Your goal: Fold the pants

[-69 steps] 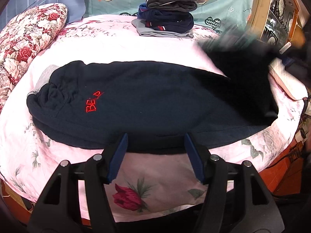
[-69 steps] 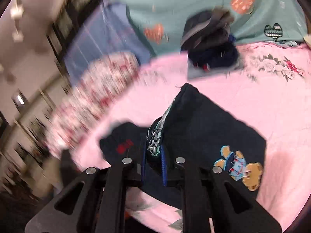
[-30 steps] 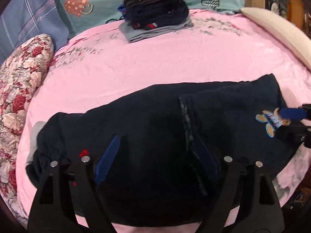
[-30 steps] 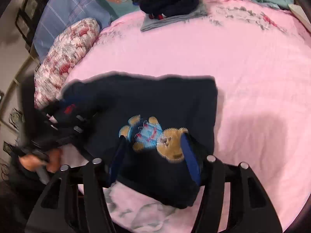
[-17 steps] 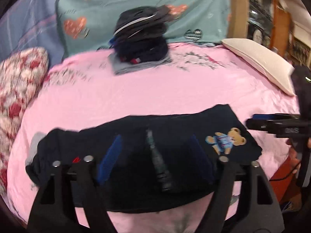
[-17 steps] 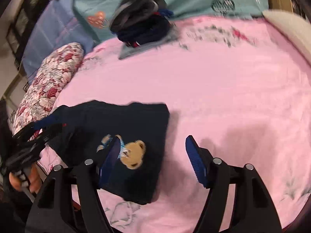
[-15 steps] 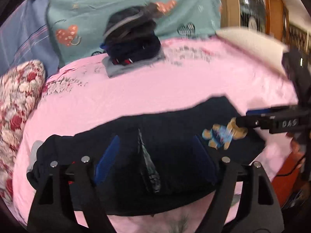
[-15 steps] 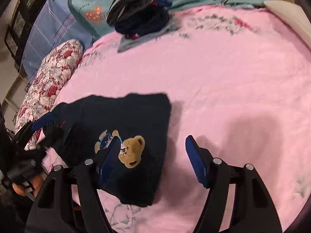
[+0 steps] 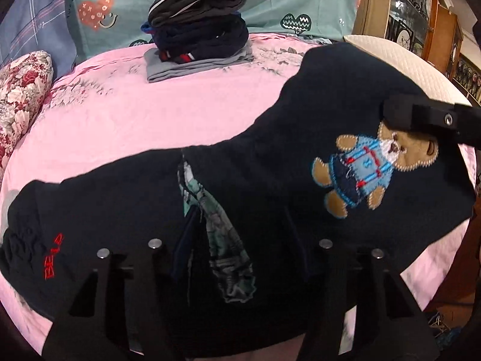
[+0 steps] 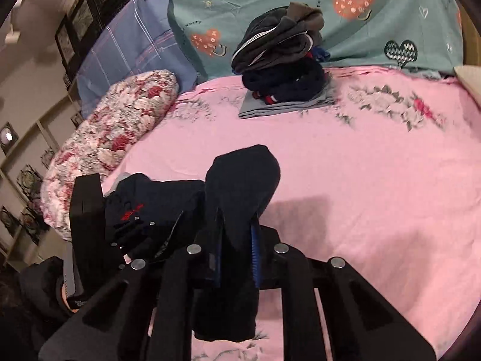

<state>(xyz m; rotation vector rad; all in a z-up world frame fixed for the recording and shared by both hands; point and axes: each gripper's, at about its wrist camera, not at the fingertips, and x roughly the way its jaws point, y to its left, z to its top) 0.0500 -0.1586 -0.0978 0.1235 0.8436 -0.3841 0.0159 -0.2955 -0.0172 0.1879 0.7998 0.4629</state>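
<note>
Dark navy pants (image 9: 270,186) with a teddy bear patch (image 9: 372,171) and red lettering (image 9: 54,255) lie across the pink bed. My left gripper (image 9: 240,258) is low over the pants' near middle; its fingers (image 9: 183,246) sit in the dark cloth by an edge with a green lining, and I cannot tell if it grips. My right gripper (image 10: 237,258) is shut on the pants' folded right end (image 10: 243,186) and holds it lifted above the bed. It shows in the left wrist view (image 9: 421,117) by the bear patch.
A stack of folded dark clothes (image 9: 198,27) stands at the back of the pink sheet (image 9: 150,114). A floral pillow (image 10: 114,150) is on the left, a white pillow (image 9: 415,63) on the right, and teal bedding (image 10: 300,0) behind.
My right gripper was open over the bear patch end; now it is shut on that end and has lifted it. My left gripper has dropped closer onto the middle of the pants.
</note>
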